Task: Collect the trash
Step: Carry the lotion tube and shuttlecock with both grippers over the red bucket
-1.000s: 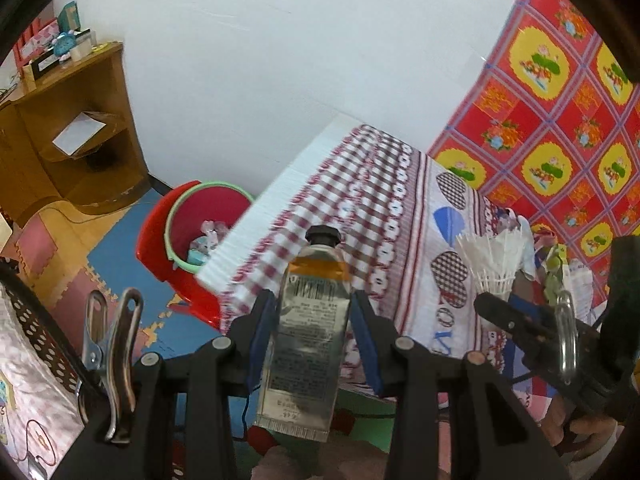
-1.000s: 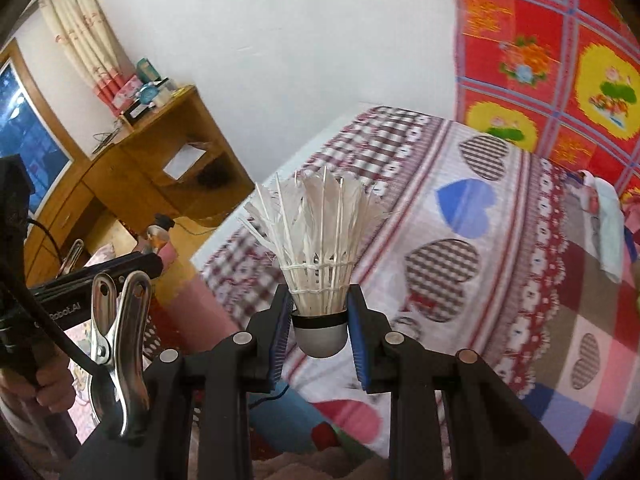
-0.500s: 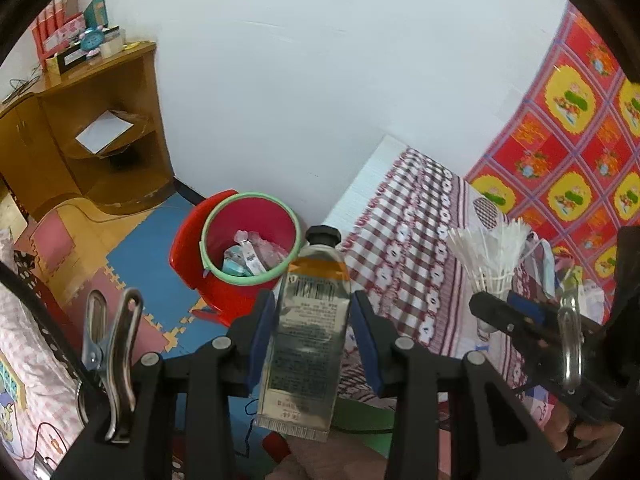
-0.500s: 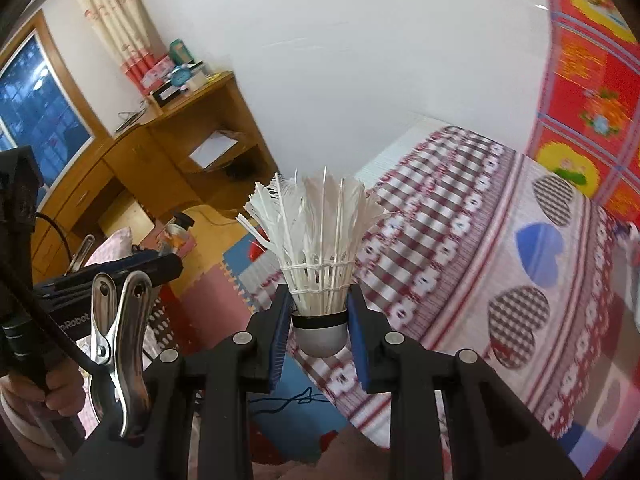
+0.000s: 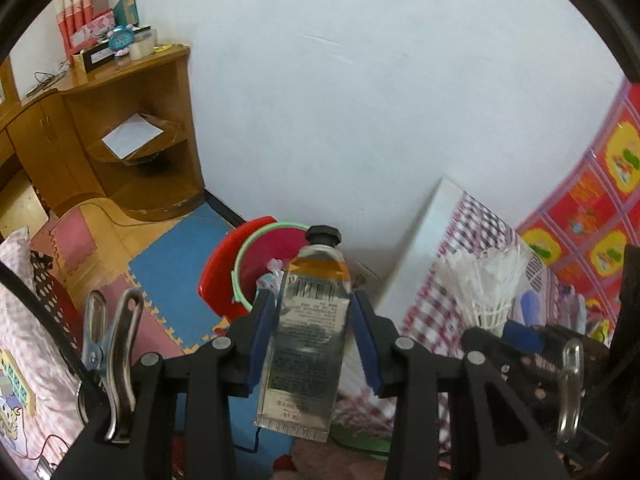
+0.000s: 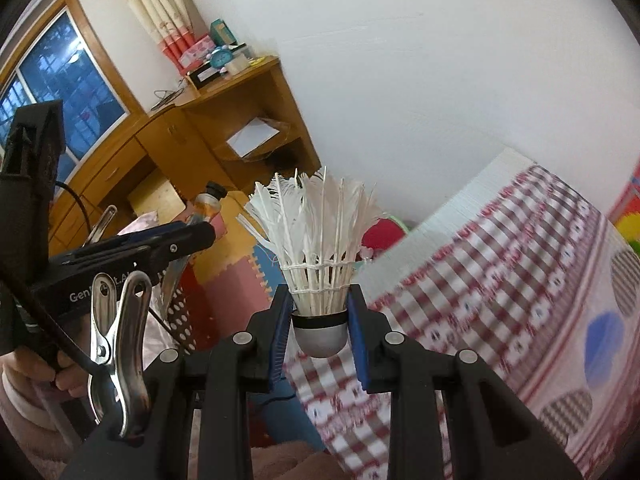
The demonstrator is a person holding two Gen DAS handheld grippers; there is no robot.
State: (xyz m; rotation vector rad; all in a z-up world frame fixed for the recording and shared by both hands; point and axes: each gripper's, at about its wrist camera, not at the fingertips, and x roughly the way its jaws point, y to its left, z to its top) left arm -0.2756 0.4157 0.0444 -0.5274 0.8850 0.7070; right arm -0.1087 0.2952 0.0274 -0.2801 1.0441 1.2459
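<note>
Left wrist view, left to right. Patterned pink bedding (image 5: 24, 360) at the lower left edge. Wooden corner desk (image 5: 120, 128) against the white wall (image 5: 360, 100), carrying a blue alarm clock (image 5: 120, 40) and boxes on top, a sheet of paper (image 5: 132, 136) on its open shelf. Foam floor mats (image 5: 168, 264) in blue and pink below it. Red bin (image 5: 256, 268) with a green rim, standing on the mats at the foot of the wall, just beside the corner of the bed (image 5: 460, 264); wrappers lie inside it. Left gripper (image 5: 312, 344): jaws clamped on a tube (image 5: 310, 340), metallic, black cap up, barcode facing the camera. The tube covers part of the bin's opening. Bed with red-and-white checked cover; red patterned cloth (image 5: 592, 208) on the wall behind it.

Right wrist view, left to right. Window (image 6: 60, 92) and curtain (image 6: 160, 12). Left gripper (image 6: 200, 232) seen from the side, tube held in it. Right gripper (image 6: 320, 332): jaws clamped on the cork base of a white shuttlecock (image 6: 316, 240), feathers up. The feathers hide most of the bin (image 6: 380, 232). Checked bed cover (image 6: 500, 280) fills the right.
</note>
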